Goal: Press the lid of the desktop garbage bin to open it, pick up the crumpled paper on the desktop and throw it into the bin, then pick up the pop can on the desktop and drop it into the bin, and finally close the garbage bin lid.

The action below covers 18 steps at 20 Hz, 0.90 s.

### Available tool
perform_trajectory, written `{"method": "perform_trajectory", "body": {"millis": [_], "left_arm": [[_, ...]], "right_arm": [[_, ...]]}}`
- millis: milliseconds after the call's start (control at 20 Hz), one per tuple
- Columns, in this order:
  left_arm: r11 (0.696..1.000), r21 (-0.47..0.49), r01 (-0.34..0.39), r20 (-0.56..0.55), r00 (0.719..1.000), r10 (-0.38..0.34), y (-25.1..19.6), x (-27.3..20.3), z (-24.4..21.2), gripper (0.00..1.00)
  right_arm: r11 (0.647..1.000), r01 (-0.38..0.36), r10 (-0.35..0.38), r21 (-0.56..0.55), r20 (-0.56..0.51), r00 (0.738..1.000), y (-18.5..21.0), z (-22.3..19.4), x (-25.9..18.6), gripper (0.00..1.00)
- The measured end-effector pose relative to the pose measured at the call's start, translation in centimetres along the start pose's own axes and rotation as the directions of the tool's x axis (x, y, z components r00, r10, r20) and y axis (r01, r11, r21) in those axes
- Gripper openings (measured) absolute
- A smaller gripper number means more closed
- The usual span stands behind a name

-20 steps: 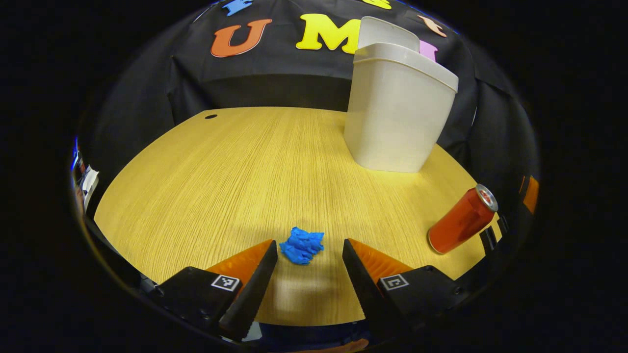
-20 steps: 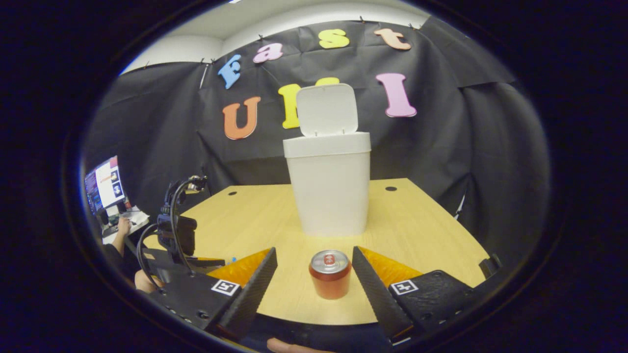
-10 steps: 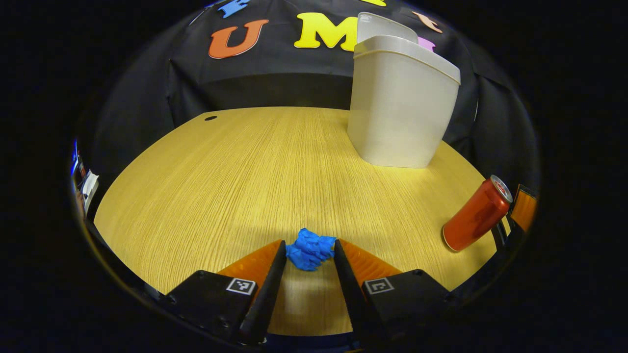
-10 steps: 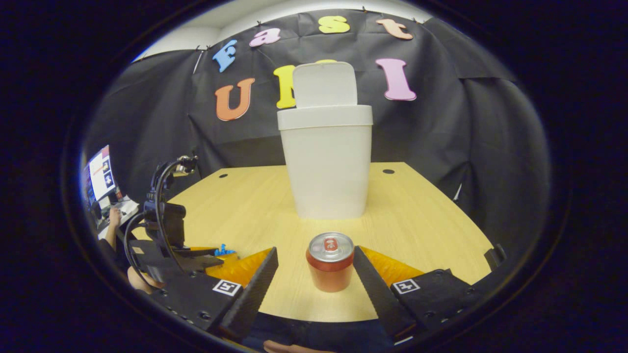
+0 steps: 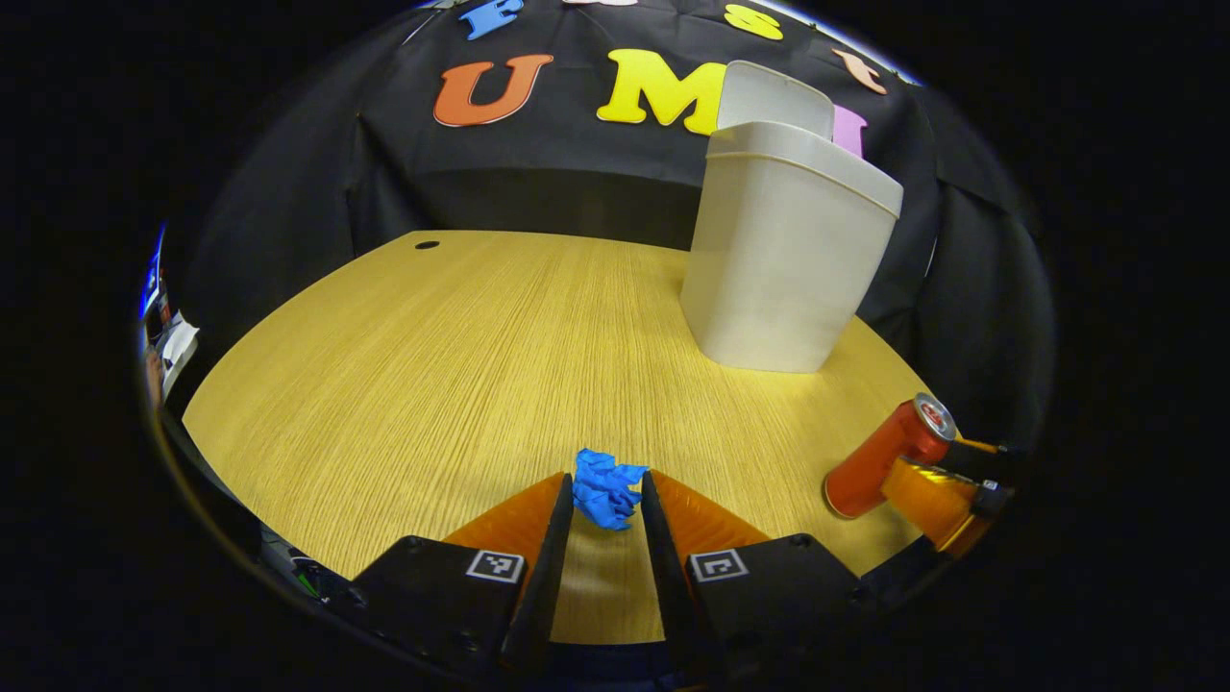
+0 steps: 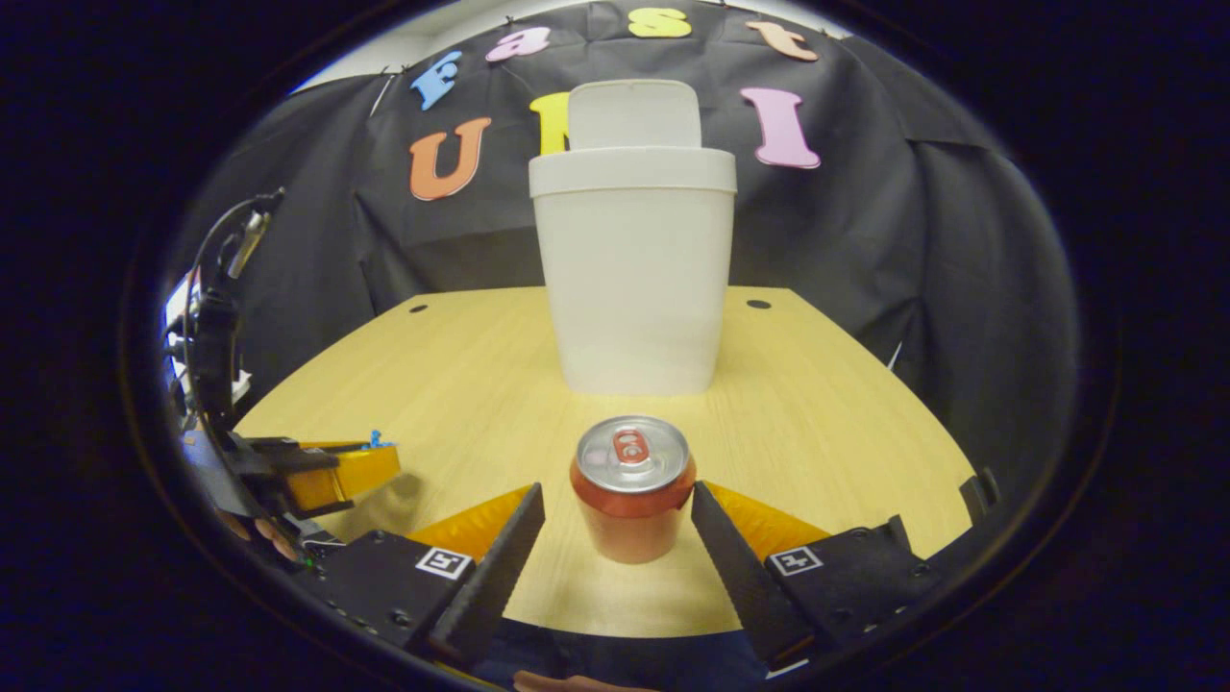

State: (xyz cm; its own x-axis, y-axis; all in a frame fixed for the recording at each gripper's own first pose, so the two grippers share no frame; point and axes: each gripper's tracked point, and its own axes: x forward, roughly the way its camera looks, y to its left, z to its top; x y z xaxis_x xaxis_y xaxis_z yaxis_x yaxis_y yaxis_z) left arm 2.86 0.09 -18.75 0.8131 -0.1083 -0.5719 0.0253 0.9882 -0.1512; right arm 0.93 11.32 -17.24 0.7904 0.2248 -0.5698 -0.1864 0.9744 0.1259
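Observation:
The blue crumpled paper [image 5: 603, 488] is pinched between the fingers of my left gripper [image 5: 605, 485], which is shut on it low over the wooden table [image 5: 432, 365]. The white bin [image 5: 783, 259] stands at the back right with its lid [image 5: 774, 96] raised. In the right gripper view the red pop can [image 6: 631, 490] stands upright between the fingers of my right gripper [image 6: 616, 500], which is open and not touching it. Behind the can stands the bin [image 6: 634, 279], its lid [image 6: 634, 113] up. The left gripper [image 6: 317, 471] is at the left, with a bit of blue paper [image 6: 375, 440] at its tip.
The table's front edge runs close under both grippers. Cable holes [image 5: 426, 245] [image 6: 758, 304] sit near the far corners. The can [image 5: 879, 459] and a right gripper finger [image 5: 937, 490] are at the right of the left gripper view. A hand [image 6: 259, 533] holds the left gripper.
My left gripper has closed on the blue paper, from wide open a second ago. The right gripper has moved forward and lower, so the can now stands between its open fingers.

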Motion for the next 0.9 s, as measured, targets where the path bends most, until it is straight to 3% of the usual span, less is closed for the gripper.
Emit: {"method": "perform_trajectory", "body": {"millis": [250,350,600,900], "left_arm": [[1.0,0.01,-0.006,0.056,0.998,0.006,-0.4,-1.3,1.4,0.48],[0.999,0.002,-0.046,0.138,0.989,0.045,0.2,-2.1,3.3,0.48],[0.999,0.013,-0.041,0.246,0.969,0.037,-0.5,-3.3,5.1,0.48],[0.998,0.039,-0.051,0.22,0.975,0.042,-0.6,-2.7,4.3,0.48]], "right_arm": [[0.999,0.044,-0.044,0.004,0.006,0.999,-0.2,-0.4,2.5,0.96],[0.997,0.083,-0.083,0.005,0.029,0.996,-0.7,-0.8,3.3,0.93],[0.99,0.136,-0.134,-0.024,0.093,0.987,0.0,-1.4,4.1,0.96],[0.989,0.148,-0.143,-0.012,0.18,0.973,0.9,-1.9,4.9,0.96]]}}
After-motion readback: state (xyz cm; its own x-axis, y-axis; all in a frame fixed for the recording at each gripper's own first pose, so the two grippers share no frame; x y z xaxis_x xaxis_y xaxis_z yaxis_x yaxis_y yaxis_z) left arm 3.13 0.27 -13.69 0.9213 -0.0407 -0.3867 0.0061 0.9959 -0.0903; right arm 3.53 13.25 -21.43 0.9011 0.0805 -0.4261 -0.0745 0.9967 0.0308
